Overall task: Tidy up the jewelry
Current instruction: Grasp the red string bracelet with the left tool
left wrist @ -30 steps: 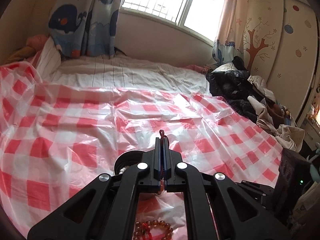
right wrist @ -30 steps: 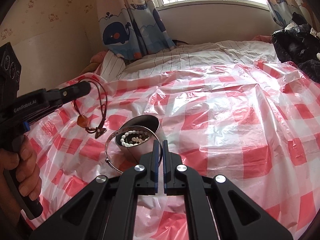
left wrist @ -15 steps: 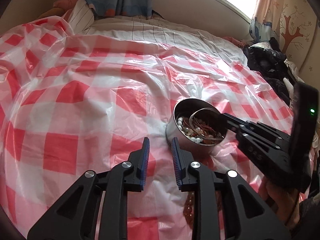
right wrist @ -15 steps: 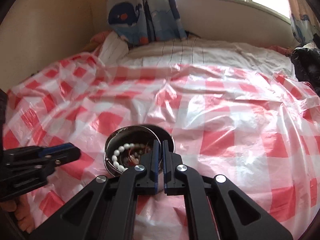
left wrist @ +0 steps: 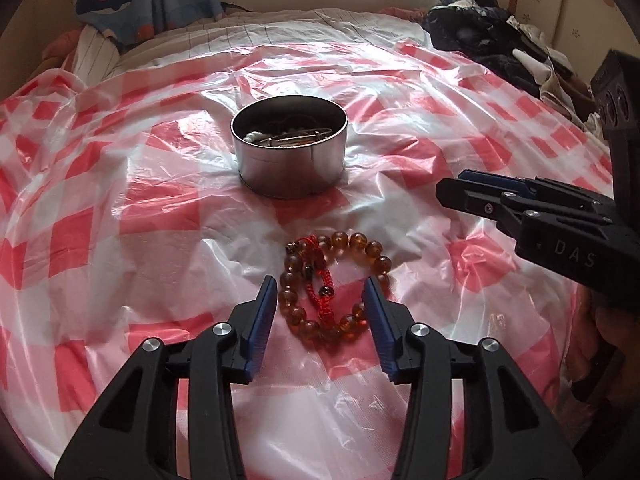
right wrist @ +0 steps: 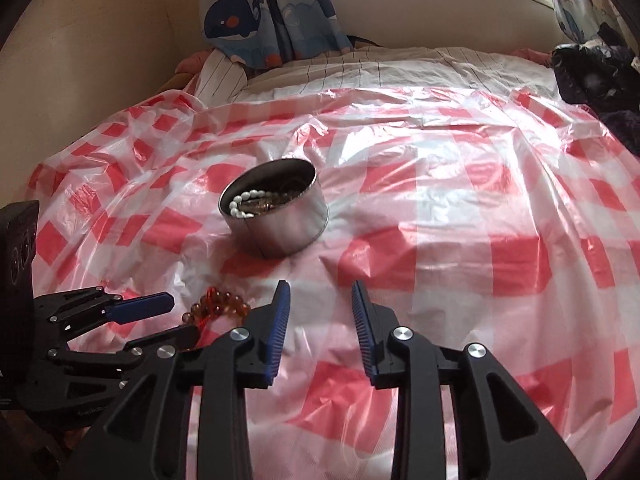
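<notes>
An amber bead bracelet (left wrist: 334,286) with a red cord lies on the red-and-white checked plastic sheet (left wrist: 140,208). My left gripper (left wrist: 320,300) is open, its jaws standing on either side of the bracelet. A round metal tin (left wrist: 289,145) sits beyond it and holds white pearls, a metal bangle and other jewelry. In the right wrist view the tin (right wrist: 276,210) is ahead, the bracelet (right wrist: 218,304) at lower left. My right gripper (right wrist: 320,312) is open and empty above the sheet, to the right of the bracelet; it also shows in the left wrist view (left wrist: 460,192).
The sheet covers a bed with a striped white quilt (right wrist: 380,68) behind. A pile of dark clothes (left wrist: 480,36) lies at the far right. Whale-print curtains (right wrist: 256,12) hang by the wall and window.
The left gripper let go of a cord necklace, opened wide and moved down over the amber bracelet. The right gripper released the metal bangle into the tin, drew back and opened.
</notes>
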`<state>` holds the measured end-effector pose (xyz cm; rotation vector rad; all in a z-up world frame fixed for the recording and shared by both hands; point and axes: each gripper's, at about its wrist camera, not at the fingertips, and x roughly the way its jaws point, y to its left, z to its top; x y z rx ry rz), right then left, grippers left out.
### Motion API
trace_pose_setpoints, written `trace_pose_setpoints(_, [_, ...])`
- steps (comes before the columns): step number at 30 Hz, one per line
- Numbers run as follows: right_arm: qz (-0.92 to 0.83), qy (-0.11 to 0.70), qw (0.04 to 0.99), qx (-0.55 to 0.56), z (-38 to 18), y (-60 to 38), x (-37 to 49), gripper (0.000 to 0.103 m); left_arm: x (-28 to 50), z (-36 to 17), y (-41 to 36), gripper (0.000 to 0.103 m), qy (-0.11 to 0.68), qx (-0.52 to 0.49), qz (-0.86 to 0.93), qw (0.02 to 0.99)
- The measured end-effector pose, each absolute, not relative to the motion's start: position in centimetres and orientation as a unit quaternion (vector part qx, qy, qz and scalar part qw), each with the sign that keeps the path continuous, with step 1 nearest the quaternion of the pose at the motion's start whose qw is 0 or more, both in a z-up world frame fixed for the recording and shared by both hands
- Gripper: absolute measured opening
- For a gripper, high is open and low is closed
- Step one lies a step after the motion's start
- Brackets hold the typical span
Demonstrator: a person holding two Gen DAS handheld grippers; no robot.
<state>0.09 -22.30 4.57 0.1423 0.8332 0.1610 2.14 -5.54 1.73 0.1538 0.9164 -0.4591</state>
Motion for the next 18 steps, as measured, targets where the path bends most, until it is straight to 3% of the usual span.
trace_pose_setpoints(2, [0.081, 0.409, 0.907, 0.068, 4.2, -21.9, 0.2, 0.032, 2.0, 1.4, -5.7, 0.042, 0.435, 0.081, -0.212, 0.871])
trace_pose_setpoints(4, [0.089, 0.411, 0.905, 0.061, 4.0, -21.3, 0.4, 0.035, 2.2, 1.1, -5.5, 0.025, 0.439, 0.079, -0.21, 0.87])
trace_pose_setpoints(5, [0.092, 0.414, 0.904, 0.056, 3.9, -21.0, 0.5, 0.037, 2.2, 1.0, -5.3, 0.009, 0.443, 0.079, -0.211, 0.868])
trace_pose_setpoints(6, [0.093, 0.417, 0.903, 0.051, 3.6, -20.7, 0.5, 0.037, 2.3, 1.2, -5.1, 0.007, 0.442, 0.073, -0.215, 0.868])
trace_pose_setpoints(12, [0.119, 0.427, 0.896, 0.02, 2.8, -18.5, 0.9, 0.038, 3.3, 3.2, -2.1, 0.007, 0.426, -0.008, -0.219, 0.878])
trace_pose_setpoints(14, [0.129, 0.429, 0.894, 0.005, 2.6, -17.5, 1.2, 0.044, 3.6, 3.3, -1.4, 0.007, 0.422, -0.016, -0.208, 0.882])
trace_pose_setpoints(18, [0.141, 0.443, 0.885, -0.034, 1.6, -15.4, 2.0, 0.046, 3.8, 3.4, -1.6, 0.007, 0.42, -0.008, -0.2, 0.885])
